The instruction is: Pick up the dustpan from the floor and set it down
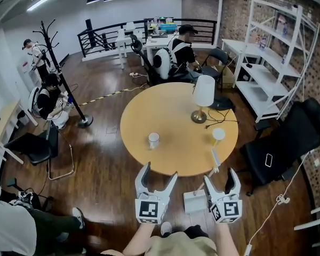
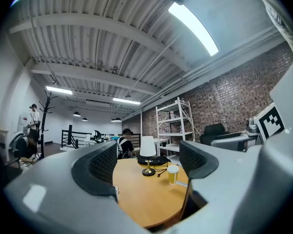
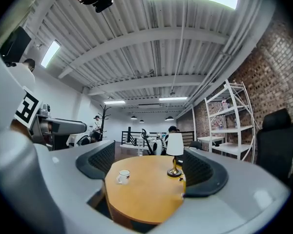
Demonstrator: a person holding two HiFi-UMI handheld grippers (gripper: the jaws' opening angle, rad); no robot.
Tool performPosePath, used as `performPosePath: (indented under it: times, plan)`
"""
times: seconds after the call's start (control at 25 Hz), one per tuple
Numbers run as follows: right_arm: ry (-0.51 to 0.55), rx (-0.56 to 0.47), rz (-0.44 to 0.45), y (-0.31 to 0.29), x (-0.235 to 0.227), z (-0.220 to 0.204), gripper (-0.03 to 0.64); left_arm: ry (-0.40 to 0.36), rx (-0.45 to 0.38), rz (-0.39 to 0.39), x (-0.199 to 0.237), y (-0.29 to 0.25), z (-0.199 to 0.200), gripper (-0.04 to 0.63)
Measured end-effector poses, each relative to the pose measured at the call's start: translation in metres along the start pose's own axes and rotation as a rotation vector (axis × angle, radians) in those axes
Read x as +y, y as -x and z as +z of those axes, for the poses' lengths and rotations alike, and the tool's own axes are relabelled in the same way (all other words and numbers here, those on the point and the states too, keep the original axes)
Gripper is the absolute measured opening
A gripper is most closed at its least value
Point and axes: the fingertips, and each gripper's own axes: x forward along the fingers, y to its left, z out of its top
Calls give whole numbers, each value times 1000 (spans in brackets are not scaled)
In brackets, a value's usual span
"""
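A white dustpan (image 1: 194,201) stands on the dark wood floor by the near edge of the round wooden table (image 1: 170,116). Its long handle (image 1: 215,160) rises against the table rim. My left gripper (image 1: 159,173) is held level to the left of the pan, open and empty. My right gripper (image 1: 220,177) hovers just right of the pan and beside the handle, also open with nothing between its fingers. Both gripper views look across the tabletop (image 2: 146,194) (image 3: 141,189), with the left gripper (image 2: 149,165) and the right gripper (image 3: 149,167) framing it; the pan itself is hidden there.
On the table stand a white lamp (image 1: 204,92), a mug (image 1: 153,140) and a yellow cup (image 1: 218,136). A black office chair (image 1: 288,143) is at the right, white shelving (image 1: 272,52) behind it, a folding chair (image 1: 40,145) and coat rack (image 1: 64,79) at the left. Seated people are farther back.
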Motion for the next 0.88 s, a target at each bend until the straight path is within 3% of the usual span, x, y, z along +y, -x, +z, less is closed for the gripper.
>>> performPosePath:
  times: [0.24, 0.44, 0.88]
  plan:
    - [-4, 81, -80, 11, -54, -49, 423, 36, 49, -32, -8, -41, -23, 394]
    - [-33, 243, -120, 34, -108, -134, 422, 37, 87, -24, -20, -69, -32, 394]
    - [-190, 636, -13, 6, -144, -350, 410, 72, 204, 35, -23, -111, -77, 396]
